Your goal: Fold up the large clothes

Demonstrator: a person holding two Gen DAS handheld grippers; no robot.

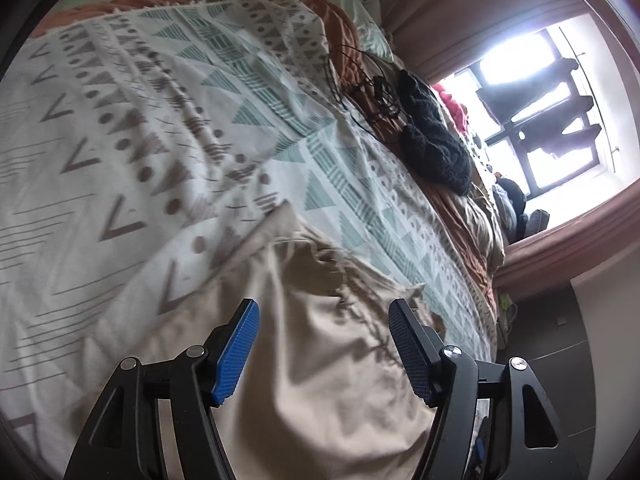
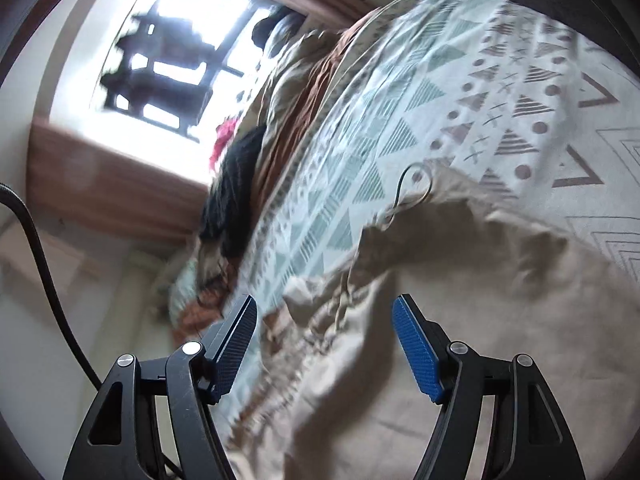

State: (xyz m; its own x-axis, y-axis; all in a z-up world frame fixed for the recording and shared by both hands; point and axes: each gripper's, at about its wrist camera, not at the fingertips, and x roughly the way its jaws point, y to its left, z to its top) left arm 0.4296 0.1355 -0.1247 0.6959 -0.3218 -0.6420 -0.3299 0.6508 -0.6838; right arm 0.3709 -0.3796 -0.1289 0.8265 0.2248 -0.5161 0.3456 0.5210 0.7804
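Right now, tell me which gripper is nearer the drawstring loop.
Right, probably. The drawstring loop lies ahead of the right gripper, jaws open; the left gripper hangs over the beige garment, loop out of its view.

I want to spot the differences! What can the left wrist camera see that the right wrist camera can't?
Only the left wrist view shows the tangled black wire near the far edge of the bed. Only the right wrist view shows a thin cord loop on the beige garment and a black cable by the wall. Both show the patterned bedspread, the beige garment, the window and an open hand-held gripper.
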